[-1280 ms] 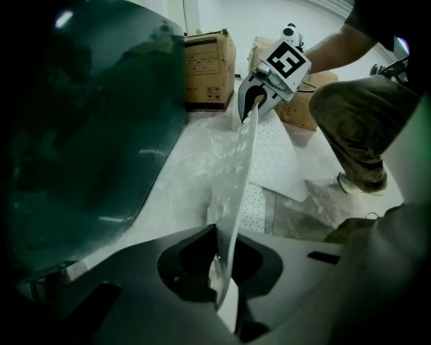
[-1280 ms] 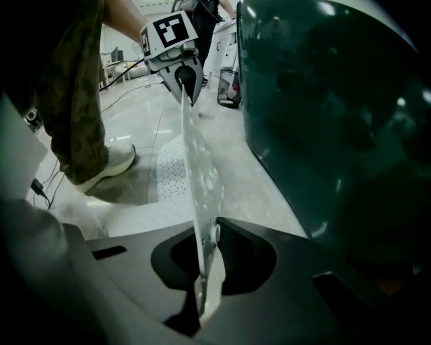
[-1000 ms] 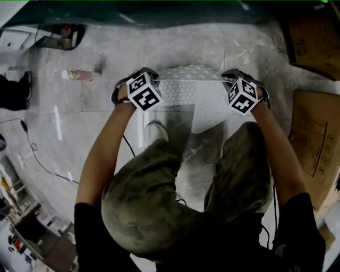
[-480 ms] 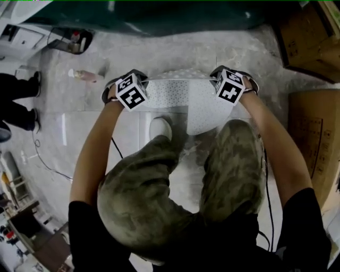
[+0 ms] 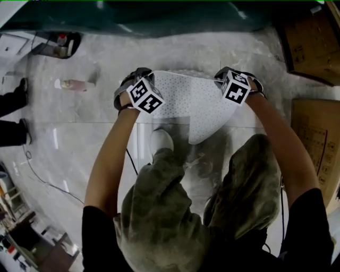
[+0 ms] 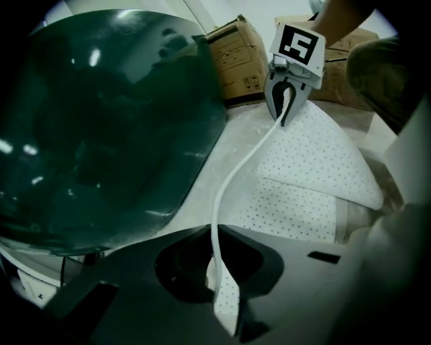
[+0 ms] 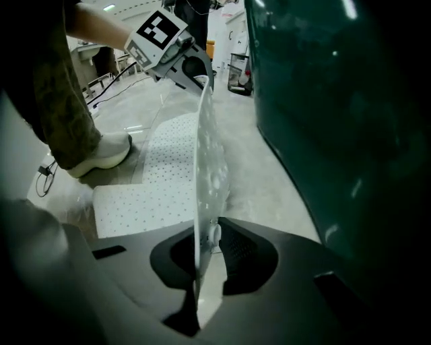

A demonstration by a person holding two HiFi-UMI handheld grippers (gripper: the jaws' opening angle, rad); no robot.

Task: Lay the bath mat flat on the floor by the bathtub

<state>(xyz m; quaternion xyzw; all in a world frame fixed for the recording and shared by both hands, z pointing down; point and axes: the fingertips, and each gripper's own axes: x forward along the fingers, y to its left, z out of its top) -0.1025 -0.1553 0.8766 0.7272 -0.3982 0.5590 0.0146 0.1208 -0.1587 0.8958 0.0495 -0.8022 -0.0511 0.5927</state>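
Clamping one far corner of the bath mat [image 5: 197, 109], the left gripper [image 5: 137, 76] has its fingers [image 6: 283, 269] closed on the edge. The mat's far edge is raised beside the dark bathtub [image 5: 175, 13]; its near part lies folded on the floor [image 5: 95, 122]. The right gripper [image 5: 225, 75] pinches the opposite corner, fingers closed.

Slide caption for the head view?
Left tongs and right tongs, its jaws just opening slightly, pinch the white dotted bath mat by the dark bathtub.
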